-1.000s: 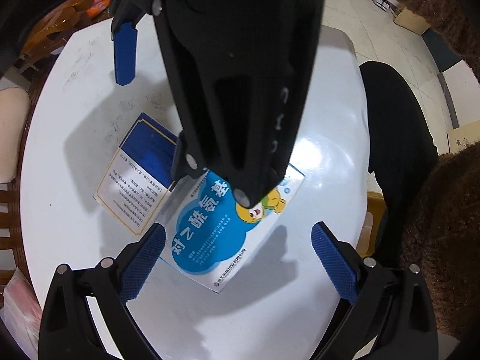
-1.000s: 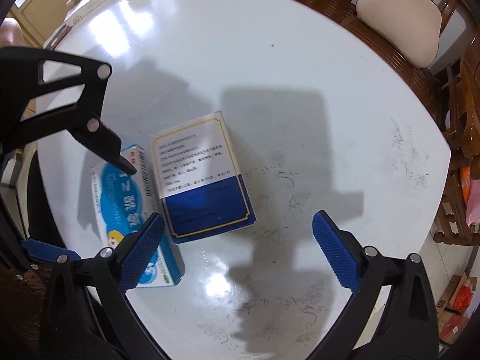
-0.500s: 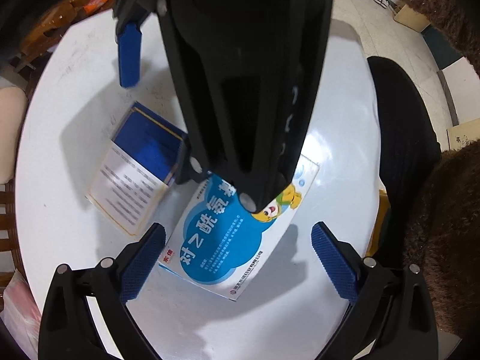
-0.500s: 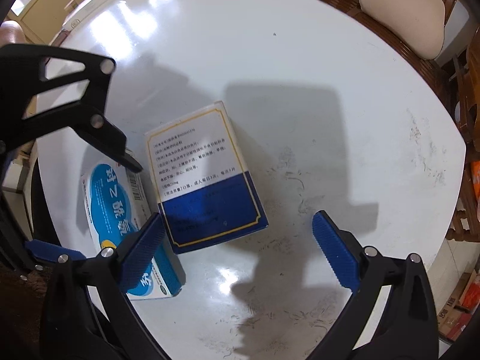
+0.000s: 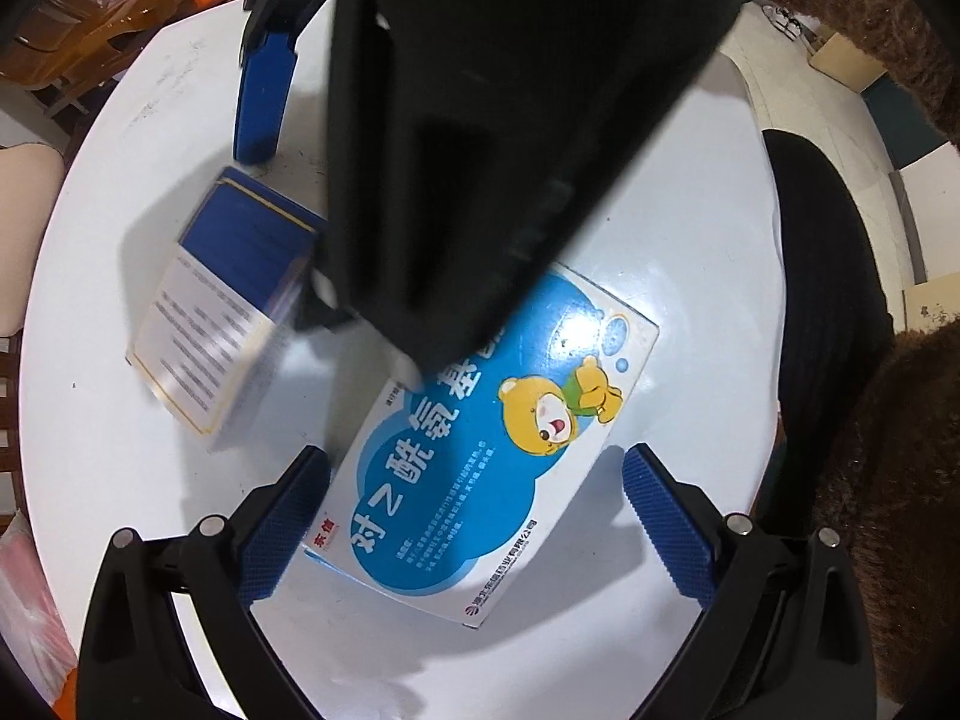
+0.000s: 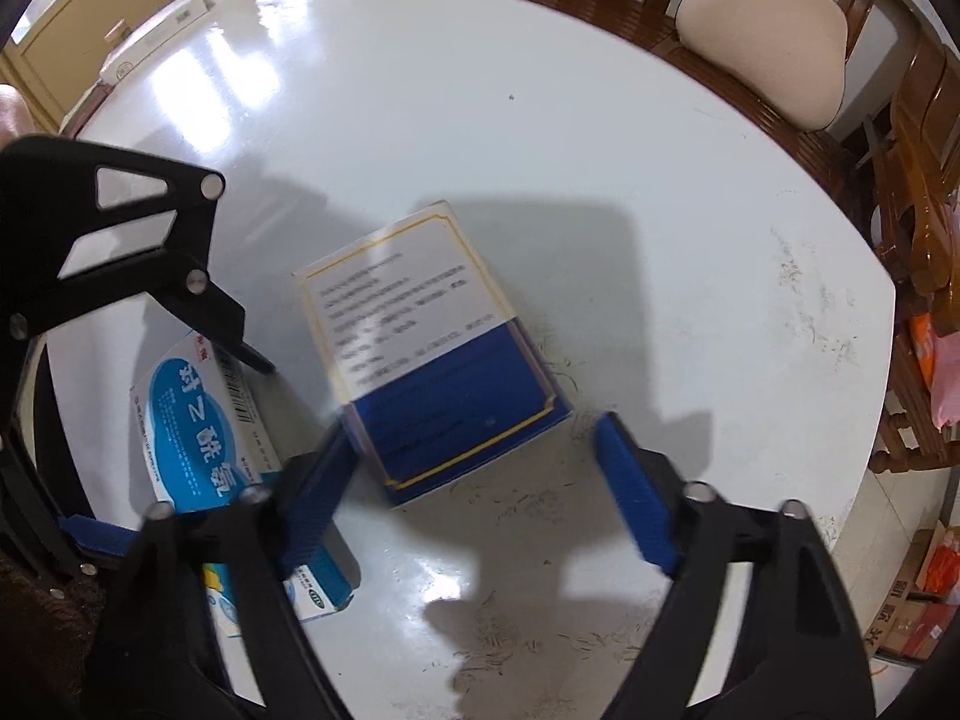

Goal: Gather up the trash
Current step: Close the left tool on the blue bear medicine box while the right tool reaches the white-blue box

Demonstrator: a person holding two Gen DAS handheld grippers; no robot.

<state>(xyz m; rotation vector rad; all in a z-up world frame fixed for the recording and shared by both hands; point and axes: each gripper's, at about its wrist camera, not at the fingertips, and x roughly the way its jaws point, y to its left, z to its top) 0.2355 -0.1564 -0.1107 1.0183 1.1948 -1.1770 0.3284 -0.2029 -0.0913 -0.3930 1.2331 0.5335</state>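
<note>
1. White round table [image 6: 540, 120], glossy, scuffed on one side. Two cartons lie flat on it, near each other.
2. Navy box [image 6: 432, 354]: white panel of small print, dark blue end, gold border line. Blurred in both views.
3. Bear box [image 5: 480, 456]: light blue and white, cartoon bear, large Chinese characters. It sits just beside the navy box.
4. Right gripper [image 6: 474, 486]: points steeply down over the navy box; jaws closing, part-way in. The box's blue end lies between the blue pads; left pad looks at or against the box edge, right pad clear of it. No firm grip visible.
5. Left gripper [image 5: 474, 516]: points straight down over the bear box, jaws spread wide. The box's near end sits between the pads; whether the left pad touches it I cannot tell.
6. Wooden chairs [image 6: 900, 150] with a beige cushion [image 6: 762, 30] ring the far rim.
</note>
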